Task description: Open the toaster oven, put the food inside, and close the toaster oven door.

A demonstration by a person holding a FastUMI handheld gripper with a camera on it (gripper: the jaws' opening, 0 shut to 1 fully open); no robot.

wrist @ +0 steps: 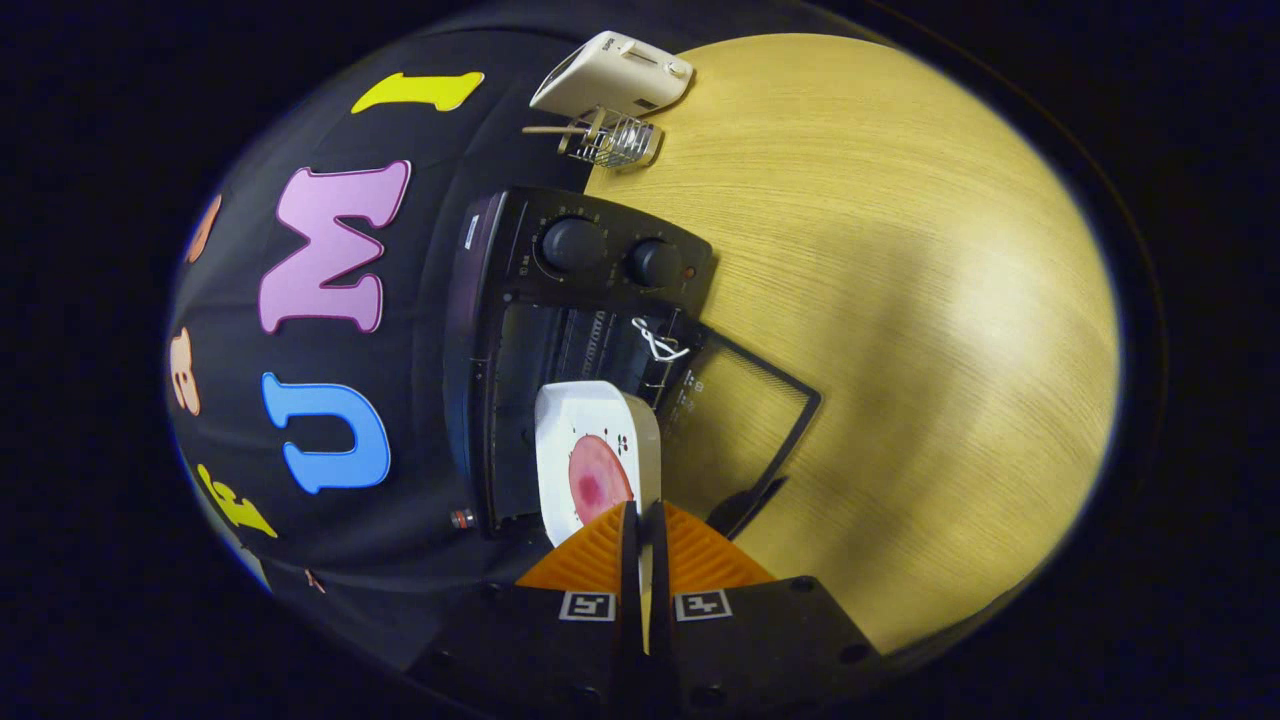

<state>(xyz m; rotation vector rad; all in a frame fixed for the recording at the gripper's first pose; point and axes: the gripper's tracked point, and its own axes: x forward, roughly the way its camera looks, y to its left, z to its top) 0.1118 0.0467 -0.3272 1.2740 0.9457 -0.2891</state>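
Observation:
The view is rolled sideways. A black toaster oven [520, 300] with two round knobs [612, 252] stands on the wooden table [900, 300], its glass door [740, 420] folded down open. My gripper [640, 530] is shut on the rim of a white plate [590, 420] that carries a pink round piece of food [597, 478]. The plate hangs just ahead of the fingers, in front of the oven's open cavity, and its far edge reaches the opening. A wire rack [660, 345] shows inside the cavity.
A white toaster [615, 75] lies beyond the oven at the table's far side, with a small wire holder [610, 140] beside it. A wide stretch of bare wood runs beside the open door.

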